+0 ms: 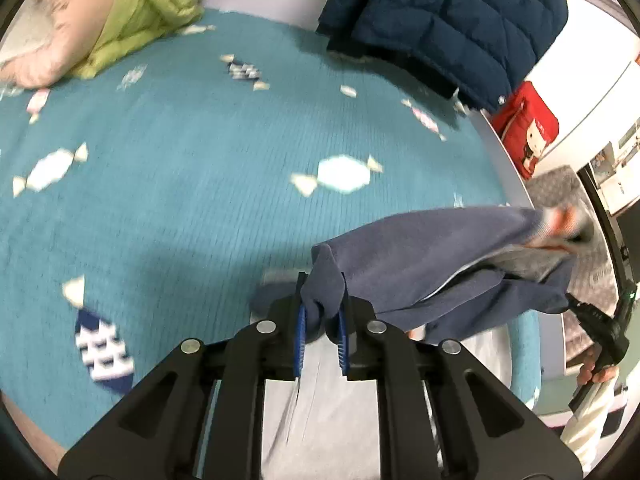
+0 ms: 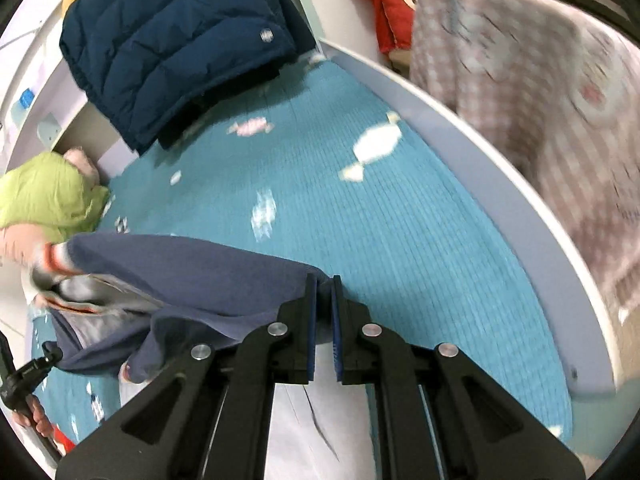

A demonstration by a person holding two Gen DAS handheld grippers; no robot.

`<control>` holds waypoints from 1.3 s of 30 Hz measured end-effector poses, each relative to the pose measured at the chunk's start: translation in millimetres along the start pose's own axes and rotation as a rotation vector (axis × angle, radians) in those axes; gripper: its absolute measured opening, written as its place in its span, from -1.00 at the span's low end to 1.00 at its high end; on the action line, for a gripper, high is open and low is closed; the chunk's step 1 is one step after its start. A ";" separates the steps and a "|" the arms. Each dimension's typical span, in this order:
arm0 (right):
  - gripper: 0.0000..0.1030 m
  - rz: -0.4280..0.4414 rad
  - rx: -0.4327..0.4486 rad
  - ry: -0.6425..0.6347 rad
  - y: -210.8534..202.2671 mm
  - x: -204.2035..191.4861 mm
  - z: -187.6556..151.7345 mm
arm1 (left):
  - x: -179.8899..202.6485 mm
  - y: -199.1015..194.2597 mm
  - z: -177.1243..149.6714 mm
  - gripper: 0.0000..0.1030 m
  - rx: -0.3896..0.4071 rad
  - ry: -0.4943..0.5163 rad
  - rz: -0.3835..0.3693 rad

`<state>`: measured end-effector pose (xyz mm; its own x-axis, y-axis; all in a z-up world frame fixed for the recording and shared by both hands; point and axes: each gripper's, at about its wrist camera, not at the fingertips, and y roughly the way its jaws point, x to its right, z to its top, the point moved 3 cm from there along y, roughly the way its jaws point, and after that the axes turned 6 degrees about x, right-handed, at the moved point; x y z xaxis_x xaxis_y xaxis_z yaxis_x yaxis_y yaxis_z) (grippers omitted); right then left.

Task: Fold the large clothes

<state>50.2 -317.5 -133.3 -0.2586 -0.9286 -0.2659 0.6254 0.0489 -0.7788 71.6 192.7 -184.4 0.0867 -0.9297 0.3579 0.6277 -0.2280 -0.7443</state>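
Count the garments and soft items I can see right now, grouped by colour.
Grey-blue: 1, the sweatshirt held up between both grippers
Navy: 1, the puffer jacket at the far edge of the bed
Lime green: 1, the padded jacket
Pink: 1, the pillow beside it
Red: 1, the cushion off the bed
Pink-checked: 1, the blanket
Total: 6

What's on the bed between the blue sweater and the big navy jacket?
Nothing: only bare teal bedspread with candy prints lies between the sweater and the jacket, in both wrist views.
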 end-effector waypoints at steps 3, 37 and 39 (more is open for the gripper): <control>-0.87 -0.027 -0.085 0.037 -0.1 20.5 -43.1 | -14.8 -2.6 -45.4 -0.74 -0.055 -0.038 0.015; -0.93 0.055 -0.328 0.229 36.2 -2.4 -151.7 | 2.4 51.6 -173.9 -0.97 -0.348 -0.375 -0.129; -0.93 0.103 -0.327 0.281 21.8 -2.3 -153.2 | 9.0 42.2 -172.9 -0.97 -0.331 -0.333 -0.103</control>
<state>-48.3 -257.9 -236.7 -0.4260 -0.7787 -0.4606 0.4042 0.2916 -0.8669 -34.9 124.7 -310.0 0.3139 -0.7664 0.5604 0.3710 -0.4443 -0.8155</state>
